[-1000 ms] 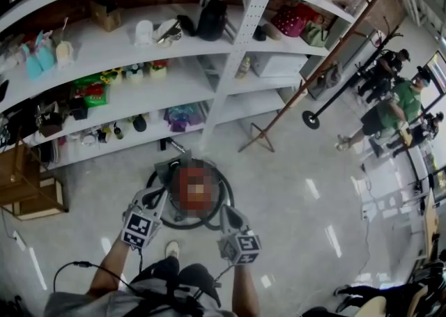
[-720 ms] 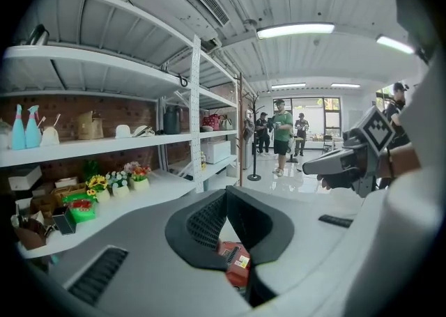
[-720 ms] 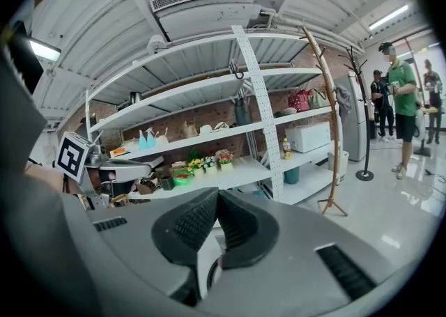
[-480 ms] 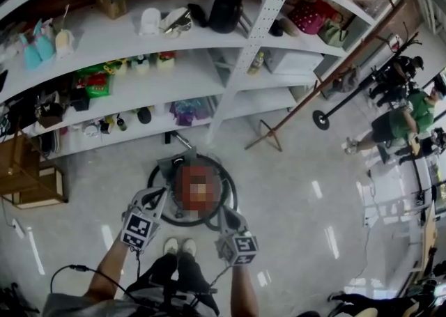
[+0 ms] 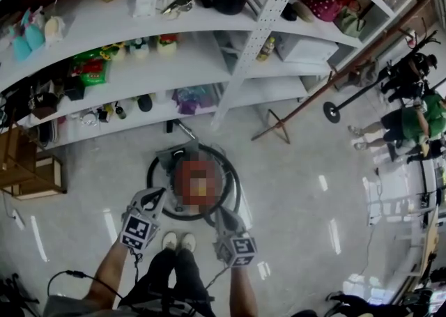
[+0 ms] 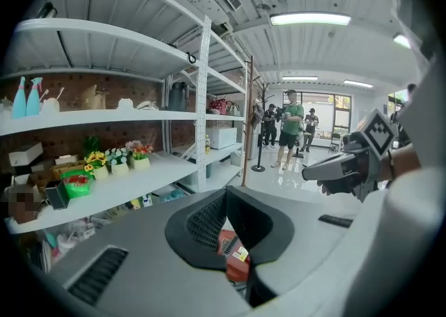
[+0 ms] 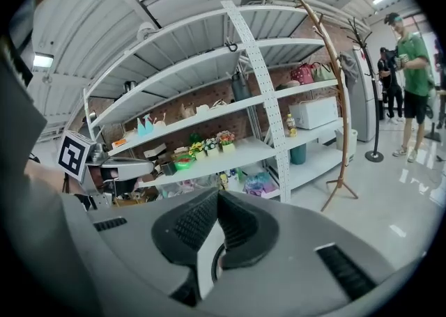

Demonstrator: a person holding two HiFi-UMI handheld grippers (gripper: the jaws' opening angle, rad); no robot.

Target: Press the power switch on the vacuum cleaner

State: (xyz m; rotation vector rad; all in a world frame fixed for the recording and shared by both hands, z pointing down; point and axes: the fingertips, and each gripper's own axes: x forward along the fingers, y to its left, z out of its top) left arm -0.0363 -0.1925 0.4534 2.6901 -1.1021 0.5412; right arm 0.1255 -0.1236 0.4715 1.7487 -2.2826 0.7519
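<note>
Vacuum cleaner, red round plastic canister ringed by black hose (image 5: pixel 182 169), sits on pale glossy floor (image 5: pixel 293 169) by person's feet. Left gripper (image 5: pixel 155 195) and right gripper (image 5: pixel 221 213) hover over it, both jaw pairs pressed together, empty. Likely rigid and heavy enough to stay put; poke switch from above with closed tips, switch not discernible.

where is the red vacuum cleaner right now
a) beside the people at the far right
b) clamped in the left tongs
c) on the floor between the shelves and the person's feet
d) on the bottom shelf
c: the head view shows the vacuum cleaner sitting on the floor, short of the shelves, with the left gripper and right gripper held above its near side.
</note>
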